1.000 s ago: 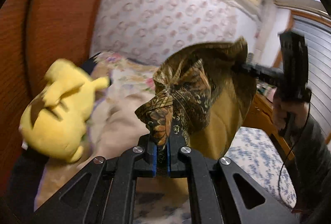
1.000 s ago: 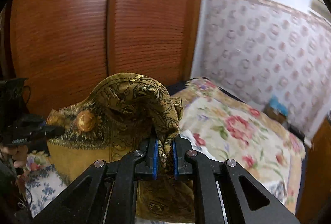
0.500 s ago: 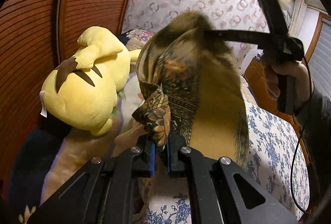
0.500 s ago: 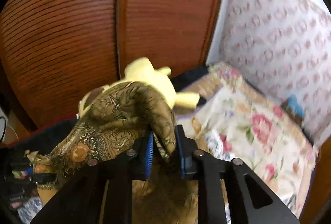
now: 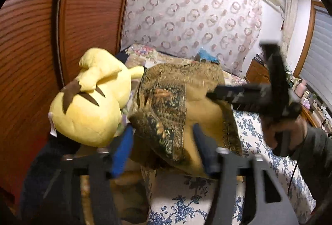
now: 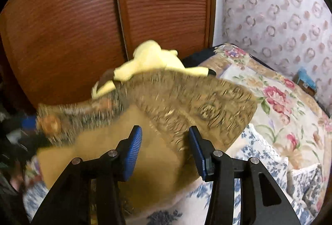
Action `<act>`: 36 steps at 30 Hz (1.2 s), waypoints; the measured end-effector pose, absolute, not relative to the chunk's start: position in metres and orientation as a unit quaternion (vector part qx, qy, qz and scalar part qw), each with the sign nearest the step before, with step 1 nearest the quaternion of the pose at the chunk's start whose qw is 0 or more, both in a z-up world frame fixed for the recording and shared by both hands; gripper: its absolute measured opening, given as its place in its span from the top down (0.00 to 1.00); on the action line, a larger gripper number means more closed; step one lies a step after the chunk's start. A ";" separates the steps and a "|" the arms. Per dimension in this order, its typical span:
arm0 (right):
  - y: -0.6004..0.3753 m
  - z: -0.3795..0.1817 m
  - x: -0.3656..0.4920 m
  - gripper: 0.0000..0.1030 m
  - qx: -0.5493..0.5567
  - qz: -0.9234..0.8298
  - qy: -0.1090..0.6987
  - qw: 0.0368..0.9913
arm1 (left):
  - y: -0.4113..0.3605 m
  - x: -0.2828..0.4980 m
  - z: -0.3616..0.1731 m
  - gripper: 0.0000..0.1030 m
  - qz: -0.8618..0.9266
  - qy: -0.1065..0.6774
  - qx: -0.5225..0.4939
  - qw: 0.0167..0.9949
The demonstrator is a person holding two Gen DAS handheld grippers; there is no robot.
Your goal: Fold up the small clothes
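The small garment (image 5: pixel 176 100) is brown and gold with a dark patterned border, and it lies crumpled on the bed. Its near edge sits between the blue pads (image 5: pixel 122 146) of my left gripper (image 5: pixel 164 148), whose jaws are opening and do not press on it. In the right wrist view the same garment (image 6: pixel 186 108) is blurred and spreads out ahead of my right gripper (image 6: pixel 165 148). That gripper's jaws are opening too, with mustard fabric showing in the gap and no pad touching it. A hand (image 5: pixel 286 133) holds the right gripper at the garment's right side.
A yellow plush toy (image 5: pixel 89 104) leans against the garment's left side, by the ribbed wooden wardrobe door (image 5: pixel 83 17). A floral quilt (image 6: pixel 280 104) covers the far end of the bed. A blue-flowered sheet (image 5: pixel 259 137) lies under the garment and to its right.
Both grippers were shut on corners of the lifted garment and now stand with jaws apart. The garment has dropped onto the bed and both grippers have sunk toward it.
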State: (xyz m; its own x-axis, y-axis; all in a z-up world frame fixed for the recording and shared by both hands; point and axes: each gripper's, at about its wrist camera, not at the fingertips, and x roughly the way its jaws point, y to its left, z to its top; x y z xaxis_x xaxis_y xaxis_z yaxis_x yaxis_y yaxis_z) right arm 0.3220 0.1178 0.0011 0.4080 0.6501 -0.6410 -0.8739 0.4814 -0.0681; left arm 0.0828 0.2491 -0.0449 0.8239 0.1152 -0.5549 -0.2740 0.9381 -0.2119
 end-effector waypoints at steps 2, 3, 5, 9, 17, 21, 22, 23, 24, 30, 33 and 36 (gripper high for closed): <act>0.121 -0.014 0.327 0.53 -0.210 0.460 0.296 0.811 | 0.245 0.080 -0.040 0.26 0.104 0.274 -0.137 0.946; 0.123 -0.020 0.335 0.53 -0.213 0.459 0.309 0.805 | 0.244 0.079 -0.038 0.24 0.103 0.272 -0.136 0.947; 0.123 -0.023 0.342 0.53 -0.199 0.462 0.303 0.810 | 0.239 0.077 -0.033 0.23 0.102 0.267 -0.129 0.950; 0.121 -0.012 0.334 0.53 -0.186 0.443 0.306 0.822 | 0.225 0.076 -0.025 0.21 0.111 0.268 -0.111 0.951; 0.046 0.026 0.268 0.53 -0.142 0.418 0.264 0.858 | 0.184 0.071 -0.010 0.21 0.090 0.256 -0.081 0.959; -0.002 0.026 0.223 0.41 -0.128 0.394 0.249 0.875 | 0.158 0.072 -0.007 0.21 0.062 0.251 -0.072 0.963; -0.015 0.027 0.211 0.37 -0.123 0.384 0.244 0.882 | 0.152 0.073 -0.006 0.21 0.057 0.251 -0.068 0.964; -0.025 0.027 0.202 0.33 -0.118 0.376 0.241 0.887 | 0.144 0.073 -0.005 0.21 0.051 0.250 -0.064 0.965; -0.036 0.027 0.192 0.31 -0.112 0.365 0.242 0.892 | 0.135 0.073 -0.003 0.21 0.043 0.249 -0.059 0.966; -0.098 0.036 0.142 0.27 -0.078 0.292 0.224 0.926 | 0.092 0.073 0.011 0.21 0.002 0.237 -0.042 0.971; -0.119 0.044 0.120 0.27 -0.066 0.259 0.210 0.940 | 0.073 0.071 0.020 0.21 -0.012 0.232 -0.036 0.972; -0.142 0.056 0.097 0.27 -0.052 0.235 0.194 0.951 | 0.060 0.071 0.028 0.21 -0.022 0.227 -0.034 0.973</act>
State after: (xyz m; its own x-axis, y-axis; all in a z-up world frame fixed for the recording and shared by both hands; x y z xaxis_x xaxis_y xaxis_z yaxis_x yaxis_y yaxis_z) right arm 0.0972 -0.1422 0.0561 0.8149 0.4262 -0.3929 -0.4661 0.8847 -0.0072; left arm 0.0708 0.0605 0.0276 0.8963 -0.0573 -0.4398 0.0266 0.9968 -0.0755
